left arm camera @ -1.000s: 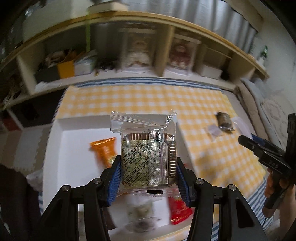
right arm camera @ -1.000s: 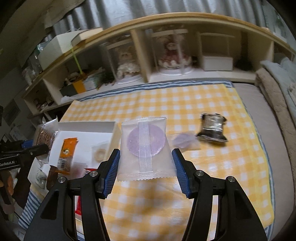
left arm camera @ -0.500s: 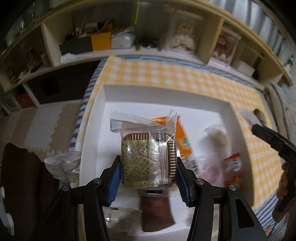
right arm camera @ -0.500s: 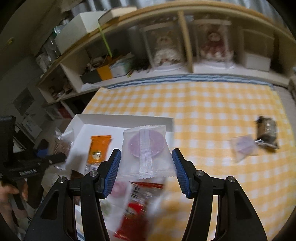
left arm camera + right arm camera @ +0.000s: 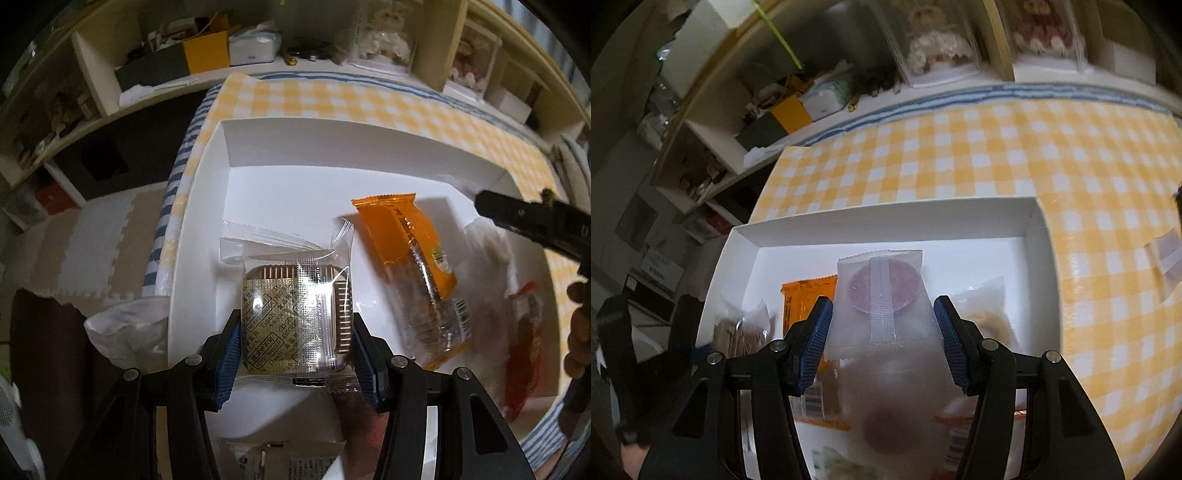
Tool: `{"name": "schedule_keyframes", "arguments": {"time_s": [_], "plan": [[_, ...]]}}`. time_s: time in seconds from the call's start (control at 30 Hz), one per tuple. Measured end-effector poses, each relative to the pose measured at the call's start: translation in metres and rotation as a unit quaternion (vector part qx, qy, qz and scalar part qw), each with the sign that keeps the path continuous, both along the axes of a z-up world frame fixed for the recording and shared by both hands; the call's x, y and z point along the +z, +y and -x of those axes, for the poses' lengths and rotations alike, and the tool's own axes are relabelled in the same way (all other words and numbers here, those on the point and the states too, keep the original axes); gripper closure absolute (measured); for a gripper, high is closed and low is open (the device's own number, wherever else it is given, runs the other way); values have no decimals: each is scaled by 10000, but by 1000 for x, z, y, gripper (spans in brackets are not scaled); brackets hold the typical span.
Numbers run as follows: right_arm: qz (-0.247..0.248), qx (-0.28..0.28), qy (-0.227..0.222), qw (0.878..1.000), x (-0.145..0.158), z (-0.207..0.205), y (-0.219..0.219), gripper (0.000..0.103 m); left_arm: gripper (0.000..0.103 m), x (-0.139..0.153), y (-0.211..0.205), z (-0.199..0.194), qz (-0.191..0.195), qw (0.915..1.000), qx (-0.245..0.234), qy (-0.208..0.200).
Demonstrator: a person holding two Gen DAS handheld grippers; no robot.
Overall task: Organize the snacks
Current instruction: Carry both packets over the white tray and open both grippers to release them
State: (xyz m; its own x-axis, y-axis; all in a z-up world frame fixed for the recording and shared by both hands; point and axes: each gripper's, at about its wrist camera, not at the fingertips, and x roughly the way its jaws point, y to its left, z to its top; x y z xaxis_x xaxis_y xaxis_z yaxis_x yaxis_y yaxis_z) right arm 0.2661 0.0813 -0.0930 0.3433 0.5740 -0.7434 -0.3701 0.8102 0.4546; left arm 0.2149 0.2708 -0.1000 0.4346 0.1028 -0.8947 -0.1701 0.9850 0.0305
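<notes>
Two packets had come in over the white box (image 5: 207, 192) from the checked cloth: my left gripper (image 5: 295, 354) clamped the gold cake (image 5: 295, 317), my right gripper (image 5: 882, 339) the purple wafer (image 5: 882, 291). Next, I judged, release both.

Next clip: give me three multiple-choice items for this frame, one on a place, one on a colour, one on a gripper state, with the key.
1. Where does the orange snack packet lie?
A. in the white box
B. on the shelf
C. on the floor

2. What colour is the round snack in the clear packet between the right gripper fingers?
A. green
B. purple
C. yellow

3. What is the left gripper doing?
A. open, empty
B. out of view
C. gripping a wrapped pastry

Key: A, it rests on the box floor; B, purple disc shows through the wrapper; C, both pads press the wrapper.
</notes>
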Motion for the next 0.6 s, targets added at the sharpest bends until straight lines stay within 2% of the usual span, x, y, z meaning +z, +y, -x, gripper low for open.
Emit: {"name": "schedule_keyframes", "arguments": {"time_s": [0.07,0.13,0.2,0.4,0.6], "plan": [[-28,94,120,9999,-4,-3,5,43,50,-3,-4,-3,-196,9998,-56,0],[150,193,207,9995,-8,-3,11,37,50,-5,-5,-7,-132,9999,-86,-27],[297,248,154,9991,-9,1,12,24,50,-7,-7,-8,-115,9999,-126,-2],[417,365,113,9984,-10,11,2,22,49,-8,-7,-3,-89,9996,-262,101],[465,342,63,9983,-6,19,-14,19,49,-2,-6,10,-28,9997,-191,113]]}}
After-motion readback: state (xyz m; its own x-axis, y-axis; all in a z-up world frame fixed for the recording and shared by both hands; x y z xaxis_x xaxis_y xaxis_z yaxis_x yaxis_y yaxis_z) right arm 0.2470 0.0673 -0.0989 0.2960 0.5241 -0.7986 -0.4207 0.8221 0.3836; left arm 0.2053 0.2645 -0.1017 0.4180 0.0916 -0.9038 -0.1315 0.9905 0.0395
